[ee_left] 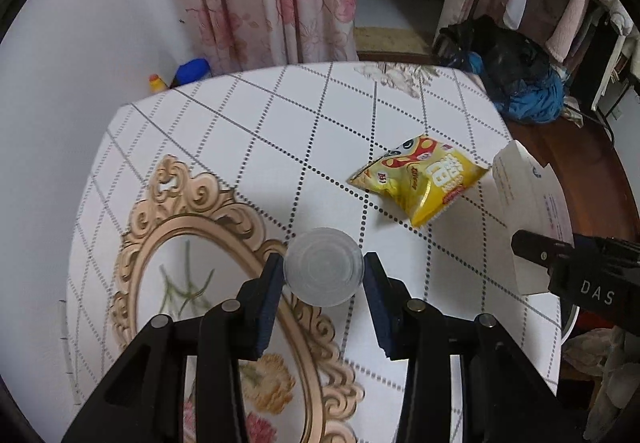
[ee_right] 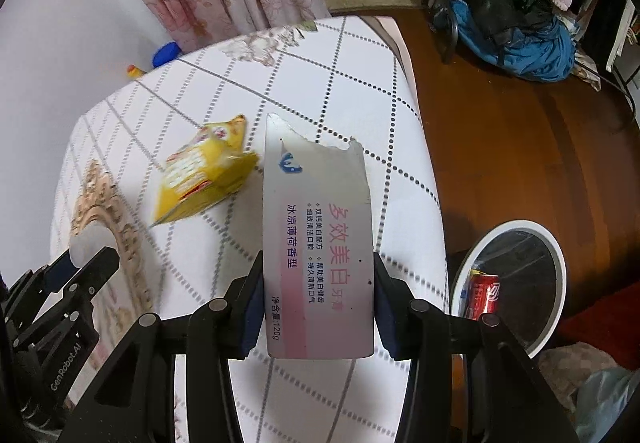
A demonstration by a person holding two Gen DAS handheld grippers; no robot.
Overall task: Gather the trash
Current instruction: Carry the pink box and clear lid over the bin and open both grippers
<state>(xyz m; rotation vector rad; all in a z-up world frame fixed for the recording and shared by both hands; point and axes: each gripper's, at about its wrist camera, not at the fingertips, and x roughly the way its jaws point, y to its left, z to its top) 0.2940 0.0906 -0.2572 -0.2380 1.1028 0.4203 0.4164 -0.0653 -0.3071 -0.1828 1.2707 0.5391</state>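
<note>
The left gripper (ee_left: 323, 275) is clamped on a clear plastic cup (ee_left: 323, 267), its blue pads pressed to the cup's sides, held over the table (ee_left: 240, 123) above the gold oval frame printed on the cloth. The right gripper (ee_right: 318, 291) is clamped on a torn white toothpaste box (ee_right: 316, 243), which sticks out forward past the fingers with its ragged end away from the camera. In the left view the box (ee_left: 528, 211) sits at the table's right edge, near the cup. A yellow snack bag (ee_left: 420, 179) lies on the cloth between the two grippers, ahead of the cup and just left of the box, touching neither. On the floor right of the table stands a white bin (ee_right: 516, 227) with a red can (ee_right: 486, 295) inside, just right of the right gripper.
</note>
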